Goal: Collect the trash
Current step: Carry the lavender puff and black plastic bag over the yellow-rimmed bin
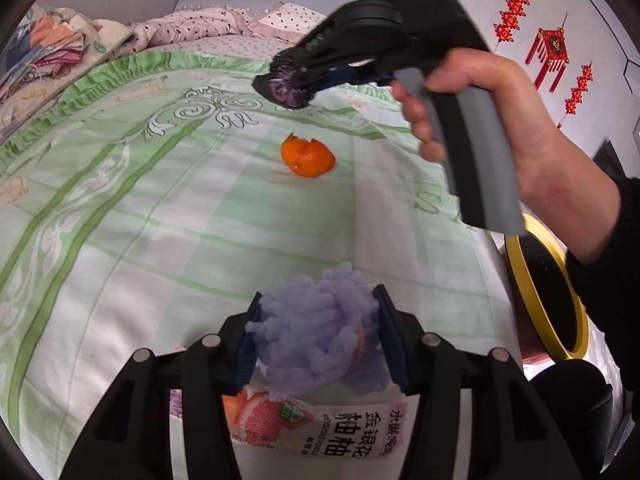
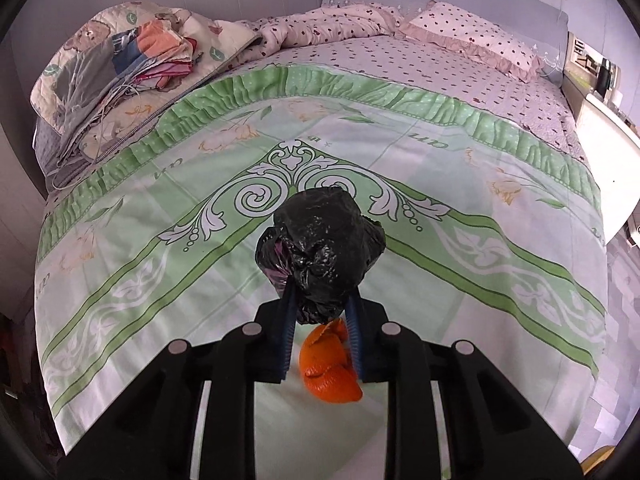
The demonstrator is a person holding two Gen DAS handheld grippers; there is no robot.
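My left gripper [image 1: 318,340] is shut on a crumpled lilac foam fruit net [image 1: 316,332], held just above the bed. Below it lies a drink label with a grapefruit picture [image 1: 312,428]. My right gripper [image 2: 320,312] is shut on a scrunched black plastic bag [image 2: 324,252] and hangs in the air over the green bedspread [image 2: 160,260]. In the left wrist view the same right gripper [image 1: 288,90] shows at upper centre, held by a hand [image 1: 492,120], with the black bag [image 1: 286,88] in its tips. Orange peel [image 1: 307,157] lies on the bedspread, below the right gripper [image 2: 330,368].
A yellow-rimmed bin lined with black [image 1: 548,292] stands on the floor at the bed's right side. Folded quilts and clothes [image 2: 120,68] are piled at the far left of the bed, a spotted pillow [image 2: 472,36] at the head. A bedside cabinet [image 2: 600,120] is at the right.
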